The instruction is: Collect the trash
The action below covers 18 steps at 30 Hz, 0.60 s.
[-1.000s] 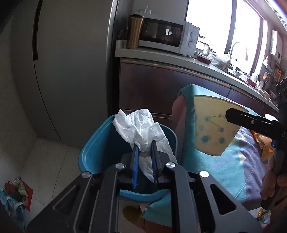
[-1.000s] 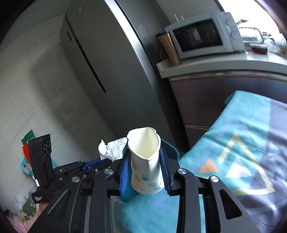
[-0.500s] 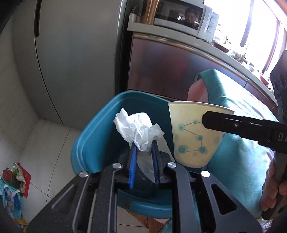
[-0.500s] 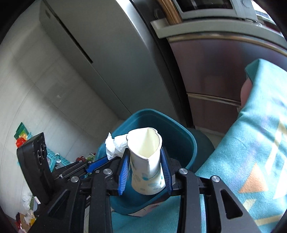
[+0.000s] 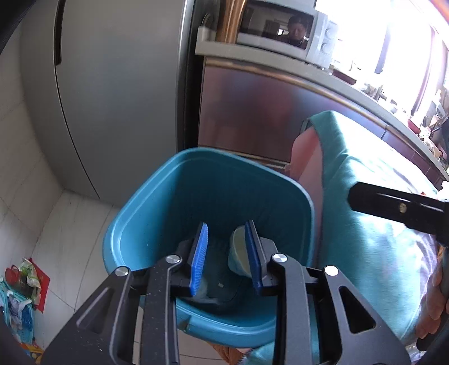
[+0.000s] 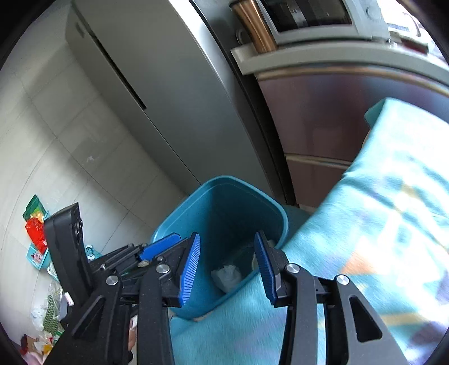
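Kitchen surroundings are framing the scene: a tall grey refrigerator [image 5: 118, 92] is standing beside a counter [image 6: 336, 56] carrying a microwave [image 5: 280, 33], and a copper-coloured tumbler [image 6: 252, 25] is sitting at the counter's end. Down on the pale tiled floor a blue trash bin [image 5: 157, 224] is standing against a surface draped in a teal cloth [image 6: 364, 224]. Both grippers are hanging over the bin's mouth, pointing down into it. The left gripper [image 5: 227, 252] is showing blue pads parted with nothing between them, its jaws having just been opening. The right gripper [image 6: 227, 266] is likewise spread and gripping nothing, its jaws having just been widening too. Inside the bin, the crumpled tissue [image 6: 227, 276] is lying at the bottom, and the paper cup [image 5: 237, 252] is lying beside it, partly hidden behind the left gripper's pad. Assorted colourful clutter [image 6: 36, 230] is lying on the floor off to the side.
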Each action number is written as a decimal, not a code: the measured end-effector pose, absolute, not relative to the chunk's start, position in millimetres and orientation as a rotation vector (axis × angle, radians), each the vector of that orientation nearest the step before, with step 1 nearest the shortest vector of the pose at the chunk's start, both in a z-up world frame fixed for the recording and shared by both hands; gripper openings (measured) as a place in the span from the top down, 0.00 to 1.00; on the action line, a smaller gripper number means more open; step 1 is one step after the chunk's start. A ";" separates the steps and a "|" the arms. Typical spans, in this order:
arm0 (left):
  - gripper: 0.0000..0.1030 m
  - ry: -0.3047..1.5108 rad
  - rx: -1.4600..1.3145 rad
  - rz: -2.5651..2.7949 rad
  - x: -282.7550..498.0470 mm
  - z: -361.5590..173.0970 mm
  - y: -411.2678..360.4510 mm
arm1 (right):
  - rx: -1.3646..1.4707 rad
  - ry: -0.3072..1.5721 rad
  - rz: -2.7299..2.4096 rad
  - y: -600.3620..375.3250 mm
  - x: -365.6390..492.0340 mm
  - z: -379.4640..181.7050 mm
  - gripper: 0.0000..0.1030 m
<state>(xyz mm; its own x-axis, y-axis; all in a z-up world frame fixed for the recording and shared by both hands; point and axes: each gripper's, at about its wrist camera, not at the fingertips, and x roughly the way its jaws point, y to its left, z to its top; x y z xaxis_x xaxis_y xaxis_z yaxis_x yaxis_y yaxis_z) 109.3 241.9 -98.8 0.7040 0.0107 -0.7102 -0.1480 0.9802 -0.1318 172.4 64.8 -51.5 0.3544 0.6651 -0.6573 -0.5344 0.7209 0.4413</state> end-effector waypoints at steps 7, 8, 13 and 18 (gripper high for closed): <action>0.63 0.664 -0.137 -0.034 86.9 -60.4 202.1 | 0.095 0.773 0.796 13.3 122.6 -16.5 0.58; 0.62 0.651 -0.134 -0.062 84.2 -55.4 193.3 | 0.087 0.749 0.788 2.7 114.1 -12.1 0.58; 0.60 0.609 -0.106 -0.228 73.0 -37.1 143.6 | 0.096 0.674 0.692 -52.0 86.8 2.3 0.55; 0.51 0.601 -0.072 -0.404 67.3 -29.3 78.5 | 0.134 0.633 0.520 -116.7 61.3 4.5 0.55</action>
<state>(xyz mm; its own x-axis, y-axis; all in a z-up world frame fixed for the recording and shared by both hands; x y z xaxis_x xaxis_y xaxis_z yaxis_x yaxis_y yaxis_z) 67.3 78.5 -29.3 0.7492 -0.3898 -0.5355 0.3483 0.9195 -0.1819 61.4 -116.7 4.5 0.6835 0.5022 -0.5298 -0.4220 0.8640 0.2747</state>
